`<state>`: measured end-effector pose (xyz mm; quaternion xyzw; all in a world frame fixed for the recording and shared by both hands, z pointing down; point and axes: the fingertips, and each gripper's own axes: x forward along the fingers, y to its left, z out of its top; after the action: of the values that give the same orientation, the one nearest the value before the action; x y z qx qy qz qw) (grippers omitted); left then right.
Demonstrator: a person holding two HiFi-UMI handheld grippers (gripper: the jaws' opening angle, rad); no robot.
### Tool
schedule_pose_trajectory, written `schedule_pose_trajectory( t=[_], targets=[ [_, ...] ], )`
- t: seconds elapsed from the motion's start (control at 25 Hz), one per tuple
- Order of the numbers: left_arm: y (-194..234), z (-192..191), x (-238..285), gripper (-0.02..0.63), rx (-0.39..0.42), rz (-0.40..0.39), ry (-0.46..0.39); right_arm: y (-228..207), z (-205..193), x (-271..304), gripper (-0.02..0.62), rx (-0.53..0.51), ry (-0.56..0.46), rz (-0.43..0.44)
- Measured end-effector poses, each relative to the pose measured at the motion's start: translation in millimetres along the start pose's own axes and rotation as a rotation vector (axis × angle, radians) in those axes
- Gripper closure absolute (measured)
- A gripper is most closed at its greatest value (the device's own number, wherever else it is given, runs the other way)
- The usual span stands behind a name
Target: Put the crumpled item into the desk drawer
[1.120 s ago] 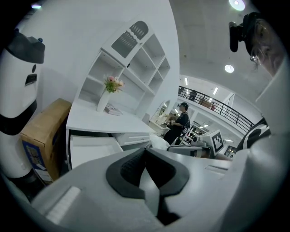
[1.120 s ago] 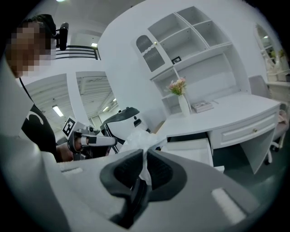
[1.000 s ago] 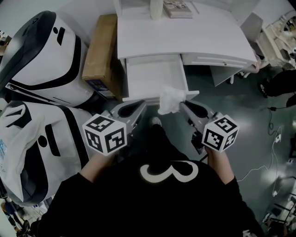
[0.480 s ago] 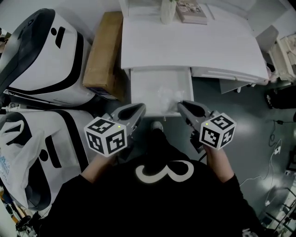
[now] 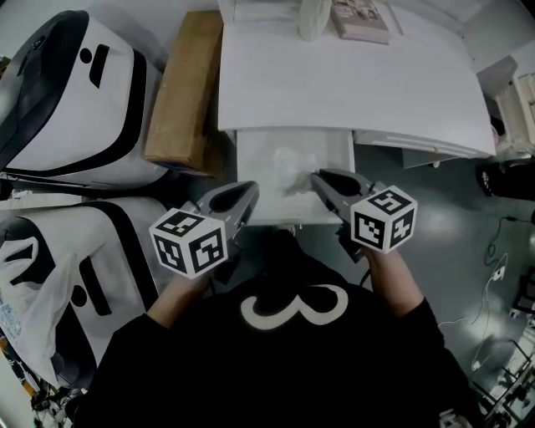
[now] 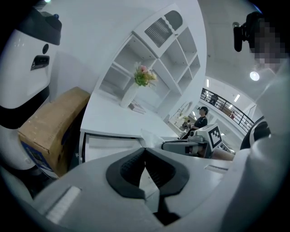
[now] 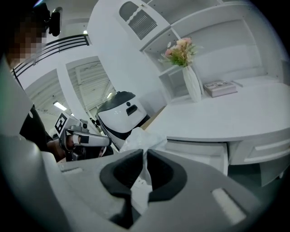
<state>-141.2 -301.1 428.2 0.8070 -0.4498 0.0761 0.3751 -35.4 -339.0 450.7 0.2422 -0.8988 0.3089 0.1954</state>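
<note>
The crumpled white paper (image 5: 292, 165) hangs over the open desk drawer (image 5: 257, 149), pinched at one edge by my right gripper (image 5: 318, 177). In the right gripper view the paper (image 7: 141, 141) sticks up between the pads of the right gripper (image 7: 145, 156), which are shut on it. My left gripper (image 5: 247, 192) hovers at the drawer's front left corner, beside the paper and apart from it. In its own view the left gripper (image 6: 145, 150) has its jaw tips together with nothing between them. The drawer (image 6: 113, 146) shows beyond it.
The white desk top (image 5: 334, 79) carries a vase (image 5: 313, 17) and a book (image 5: 361, 21) at the back. A cardboard box (image 5: 180, 92) leans left of the desk. Large white-and-black shells (image 5: 75, 100) fill the left side. Cables (image 5: 493, 259) lie on the floor at right.
The right gripper has carried the crumpled paper from above the drawer's front edge farther in over the drawer and a little left. The left gripper has stayed near the front left corner.
</note>
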Motion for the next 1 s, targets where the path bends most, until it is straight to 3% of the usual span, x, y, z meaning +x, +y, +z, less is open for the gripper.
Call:
schedule_pose_trajectory(
  t=[0.52,1.0],
  targets=[
    [49,-7,29,0.595,-0.054,0.053,0.031,-48,-18,63,0.566,0.029,0.123,-0.01],
    [71,-17,57,0.595,-0.089,0.065,0.089,-98,-59,106,0.565,0.058,0.263,-0.053]
  ],
)
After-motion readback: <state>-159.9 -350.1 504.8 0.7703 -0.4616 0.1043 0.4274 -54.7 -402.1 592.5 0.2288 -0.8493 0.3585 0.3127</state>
